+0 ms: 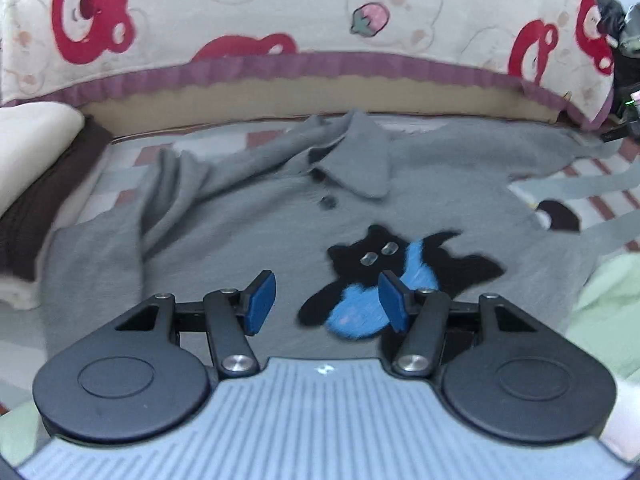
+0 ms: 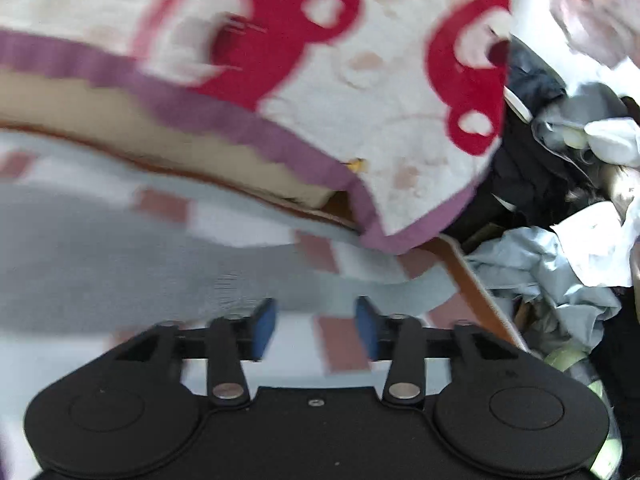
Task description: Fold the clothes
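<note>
The grey sweater (image 1: 248,216) lies face up, collar toward the bed's far edge, just ahead of the left gripper (image 1: 326,300), its jaws apart and empty, while the right gripper (image 2: 316,328), also spread, faces its sleeve (image 2: 328,284) near the bed's right edge.

Bedroom: bed (image 1: 120,168), bear blanket (image 1: 280,12)

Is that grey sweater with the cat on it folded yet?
Not yet. The grey sweater lies spread front-up, collar and cat patch showing; only one sleeve is bunched.
</note>
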A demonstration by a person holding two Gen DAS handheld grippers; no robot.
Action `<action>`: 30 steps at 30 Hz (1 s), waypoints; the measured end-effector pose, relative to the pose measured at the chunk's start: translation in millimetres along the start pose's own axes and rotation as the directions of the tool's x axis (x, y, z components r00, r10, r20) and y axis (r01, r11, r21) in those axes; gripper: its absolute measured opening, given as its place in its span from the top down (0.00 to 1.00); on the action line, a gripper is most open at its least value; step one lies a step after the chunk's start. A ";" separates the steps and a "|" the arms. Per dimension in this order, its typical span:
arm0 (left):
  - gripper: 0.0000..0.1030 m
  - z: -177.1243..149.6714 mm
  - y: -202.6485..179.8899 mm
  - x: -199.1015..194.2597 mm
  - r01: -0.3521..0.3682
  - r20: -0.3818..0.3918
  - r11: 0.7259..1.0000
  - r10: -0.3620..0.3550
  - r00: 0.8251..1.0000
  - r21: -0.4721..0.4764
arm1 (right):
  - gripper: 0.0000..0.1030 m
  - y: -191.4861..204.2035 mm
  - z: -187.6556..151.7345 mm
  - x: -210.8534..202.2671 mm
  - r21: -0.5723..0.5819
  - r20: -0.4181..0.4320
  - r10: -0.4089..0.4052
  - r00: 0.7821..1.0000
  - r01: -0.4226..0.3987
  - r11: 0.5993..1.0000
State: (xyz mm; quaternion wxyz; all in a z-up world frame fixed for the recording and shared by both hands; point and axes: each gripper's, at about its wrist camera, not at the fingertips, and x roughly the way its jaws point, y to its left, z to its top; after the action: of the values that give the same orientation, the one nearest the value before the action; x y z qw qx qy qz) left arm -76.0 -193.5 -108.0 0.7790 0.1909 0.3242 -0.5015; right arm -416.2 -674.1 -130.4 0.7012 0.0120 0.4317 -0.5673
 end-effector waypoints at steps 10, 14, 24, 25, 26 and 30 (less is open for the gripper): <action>0.36 -36.4 -28.5 -39.9 0.212 -0.148 0.935 -0.176 0.973 0.285 | 0.51 80.8 -74.4 -131.5 -0.102 -0.132 0.852 0.507 -0.862 0.497; 0.29 -54.3 -40.9 -42.3 0.241 -0.198 0.910 -0.181 0.963 0.339 | 0.50 115.3 -93.8 -162.8 -0.293 -0.217 0.858 0.465 -0.870 0.397; 0.79 -70.1 -56.2 -8.4 0.112 -0.276 0.913 0.000 0.961 0.392 | 0.54 139.9 -96.3 -143.7 -0.173 -0.089 0.866 0.493 -0.863 0.474; 0.81 -61.8 -51.0 -6.7 0.094 -0.261 0.929 0.003 0.965 0.358 | 0.57 143.1 -91.9 -141.5 -0.173 -0.071 0.869 0.490 -0.864 0.473; 0.82 -53.6 -45.8 -5.1 0.076 -0.247 0.943 0.007 0.969 0.323 | 0.58 147.9 -84.4 -136.5 -0.162 -0.064 0.872 0.485 -0.868 0.470; 0.87 -18.5 -19.7 11.9 -0.022 -0.171 0.979 0.058 0.984 0.201 | 0.66 169.5 -55.0 -122.2 -0.126 -0.057 0.847 0.528 -0.846 0.519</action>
State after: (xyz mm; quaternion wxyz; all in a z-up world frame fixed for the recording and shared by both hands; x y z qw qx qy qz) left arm -96.2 -198.2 -129.0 0.7344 0.3177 0.3360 -0.4968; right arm -310.2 -489.9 -169.4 0.8900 0.1682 0.4053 -0.1240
